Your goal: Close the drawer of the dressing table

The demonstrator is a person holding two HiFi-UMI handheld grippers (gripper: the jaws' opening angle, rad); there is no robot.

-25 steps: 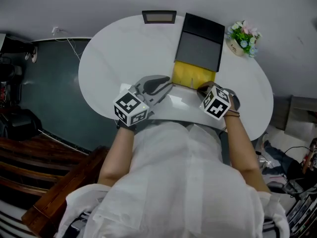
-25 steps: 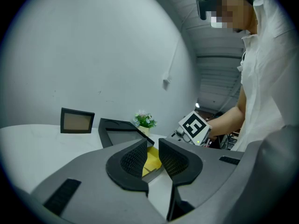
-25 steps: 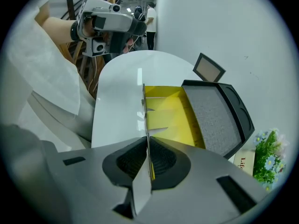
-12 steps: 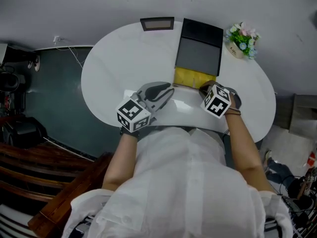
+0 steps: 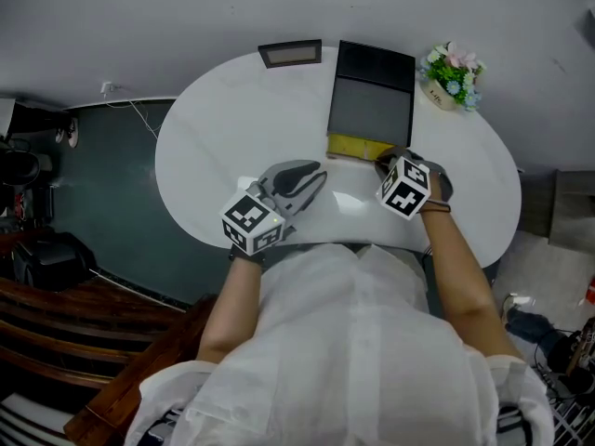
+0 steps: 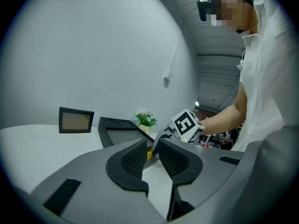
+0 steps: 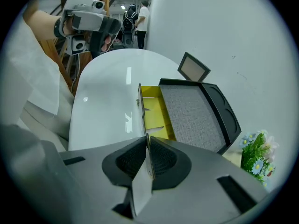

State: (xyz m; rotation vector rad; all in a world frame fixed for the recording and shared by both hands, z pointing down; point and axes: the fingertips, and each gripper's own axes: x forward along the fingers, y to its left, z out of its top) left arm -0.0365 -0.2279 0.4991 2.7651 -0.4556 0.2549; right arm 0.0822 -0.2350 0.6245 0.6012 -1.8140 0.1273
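The dressing table (image 5: 372,100) is a dark box with a grey felt top (image 7: 194,115) at the back of the white oval table (image 5: 214,147). Its yellow drawer (image 5: 358,145) sticks out a short way toward me; the right gripper view shows the drawer's inside (image 7: 152,111). My right gripper (image 5: 383,159) is shut on the drawer's thin front panel (image 7: 140,101), with the panel's edge between the pads (image 7: 147,154). My left gripper (image 5: 311,170) hovers over the table left of the drawer, jaws a narrow gap apart (image 6: 150,150), holding nothing.
A small framed picture (image 5: 290,54) stands at the table's back edge, left of the box. A pot of flowers (image 5: 453,72) sits to the box's right. Dark floor and wooden furniture lie to the left, beyond the table's rim.
The drawer has slid inward, so less yellow shows. My right gripper moved with it toward the box. The left gripper stayed about where it was.
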